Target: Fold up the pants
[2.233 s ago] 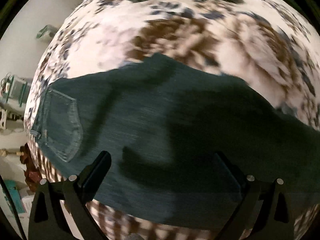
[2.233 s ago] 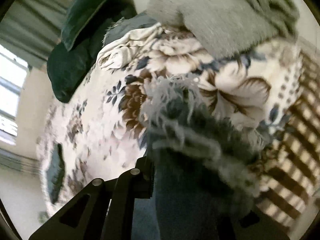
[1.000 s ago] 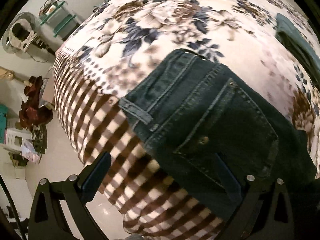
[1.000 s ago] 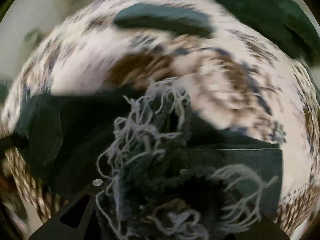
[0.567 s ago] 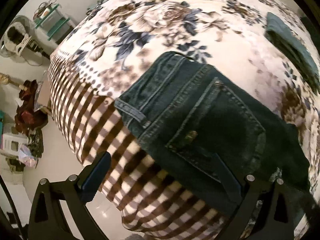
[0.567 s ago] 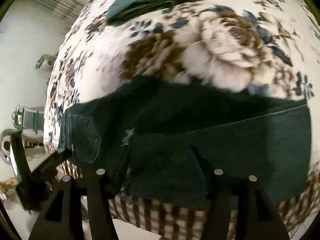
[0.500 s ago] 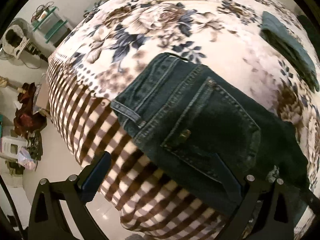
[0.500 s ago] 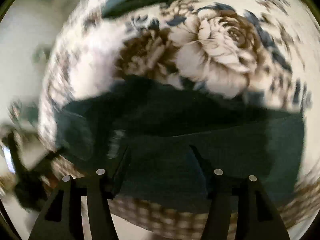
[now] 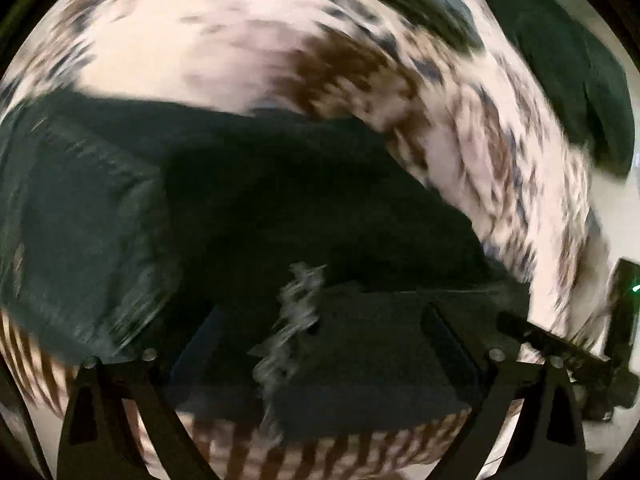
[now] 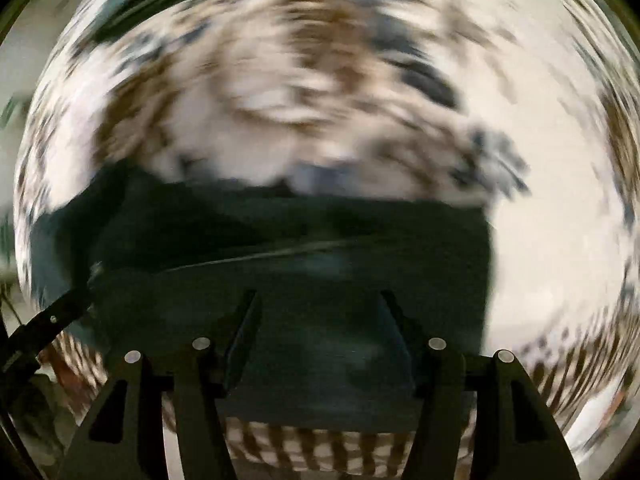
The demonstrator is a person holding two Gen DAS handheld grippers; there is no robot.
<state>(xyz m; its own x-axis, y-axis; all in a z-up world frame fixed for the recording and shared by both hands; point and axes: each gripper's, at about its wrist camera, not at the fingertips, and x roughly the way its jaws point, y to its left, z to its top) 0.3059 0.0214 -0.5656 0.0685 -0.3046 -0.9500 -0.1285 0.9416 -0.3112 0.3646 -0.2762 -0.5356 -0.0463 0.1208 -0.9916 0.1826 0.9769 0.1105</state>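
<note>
Left wrist view, blurred: you have one pair of dark jeans (image 9: 280, 208) folded on one floral blanket (image 9: 224, 40), checked border at the near edge. One frayed hem (image 9: 294, 320) lies between the fingers. Left gripper (image 9: 320, 344) is spread wide, jaws just narrowed slightly, pads clear of denim. Dark cushions (image 9: 576, 72) far right.

Right wrist view, blurred: same jeans (image 10: 320, 240) under the right gripper (image 10: 320, 340), jaws parted, gripping nothing. Blanket (image 10: 320, 80) beyond.
</note>
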